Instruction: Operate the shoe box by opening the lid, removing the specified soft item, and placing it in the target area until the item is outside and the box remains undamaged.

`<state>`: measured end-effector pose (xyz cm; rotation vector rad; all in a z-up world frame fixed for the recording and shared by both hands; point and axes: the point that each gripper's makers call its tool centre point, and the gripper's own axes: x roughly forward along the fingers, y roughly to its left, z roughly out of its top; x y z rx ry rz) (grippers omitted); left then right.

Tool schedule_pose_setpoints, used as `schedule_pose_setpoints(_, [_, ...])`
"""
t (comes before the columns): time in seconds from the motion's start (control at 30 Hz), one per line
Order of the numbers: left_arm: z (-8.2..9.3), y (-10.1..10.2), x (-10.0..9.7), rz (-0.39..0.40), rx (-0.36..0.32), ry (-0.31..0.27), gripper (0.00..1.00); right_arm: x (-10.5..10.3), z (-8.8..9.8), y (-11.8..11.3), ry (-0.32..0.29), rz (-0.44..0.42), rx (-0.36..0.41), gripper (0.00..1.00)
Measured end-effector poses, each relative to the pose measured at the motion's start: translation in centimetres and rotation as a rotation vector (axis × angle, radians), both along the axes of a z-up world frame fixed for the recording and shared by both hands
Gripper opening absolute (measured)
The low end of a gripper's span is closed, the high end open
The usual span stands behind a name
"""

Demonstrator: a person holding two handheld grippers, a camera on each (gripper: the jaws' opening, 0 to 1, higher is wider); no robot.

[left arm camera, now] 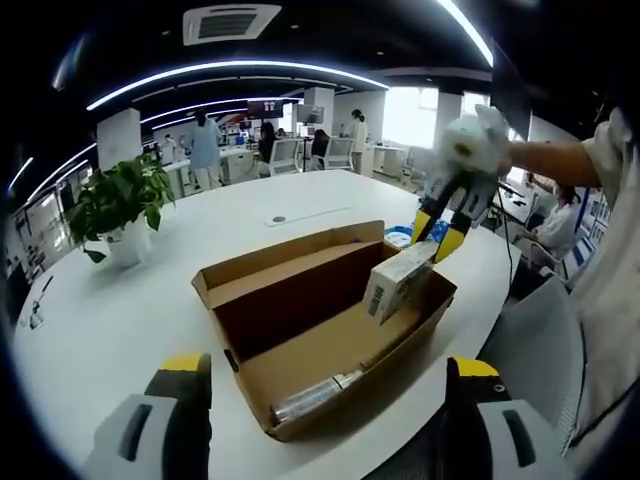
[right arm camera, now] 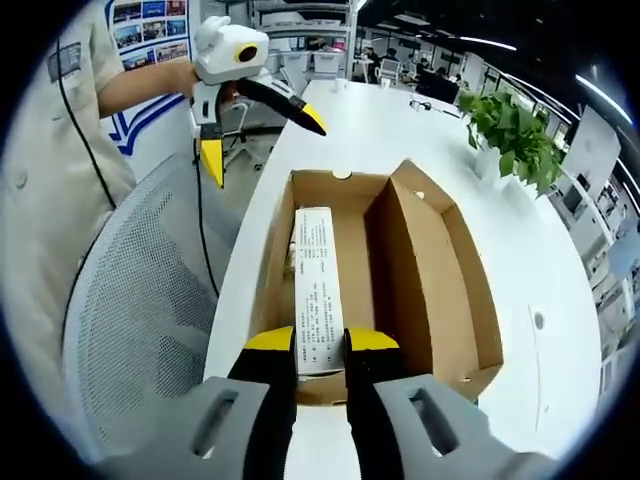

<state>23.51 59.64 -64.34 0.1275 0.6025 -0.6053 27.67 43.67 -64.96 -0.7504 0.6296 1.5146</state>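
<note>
Open-plan office. Long white oval table [left arm camera: 120, 330] with a potted plant [left arm camera: 122, 205]. Curved strip lights [left arm camera: 230, 72] and a ceiling air vent [left arm camera: 231, 22] overhead. Desks and swivel chairs [left arm camera: 285, 155] at the back, people [left arm camera: 205, 148] standing among them. Grey mesh office chair [right arm camera: 140, 310] close by. Posters [right arm camera: 150, 25] on one wall.
</note>
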Motion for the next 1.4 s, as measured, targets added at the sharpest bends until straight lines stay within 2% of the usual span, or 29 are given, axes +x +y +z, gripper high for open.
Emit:
schedule_pose_setpoints(0.37, [0.0, -0.8, -0.1, -0.012, -0.002, 0.005, 0.99, 0.7, 2.5, -0.9, -0.036, -0.011, 0.036, 0.15])
schedule_pose_setpoints(0.73, [0.8, -2.2, 0.5, -0.034, -0.038, 0.0, 1.0, 2.5, 5.0, -3.0, -0.067, -0.038, 0.064, 0.15])
schedule_pose_setpoints(1.2, [0.5, -3.3, 0.7, -0.059, -0.038, 0.018, 1.0, 5.1, 6.6, -8.5, -0.099, -0.109, 0.062, 0.15])
schedule_pose_setpoints(1.4, [0.5, -4.5, 0.7, -0.082, -0.03, 0.021, 1.0, 6.1, 7.2, -10.9, -0.122, -0.133, 0.048, 0.15])
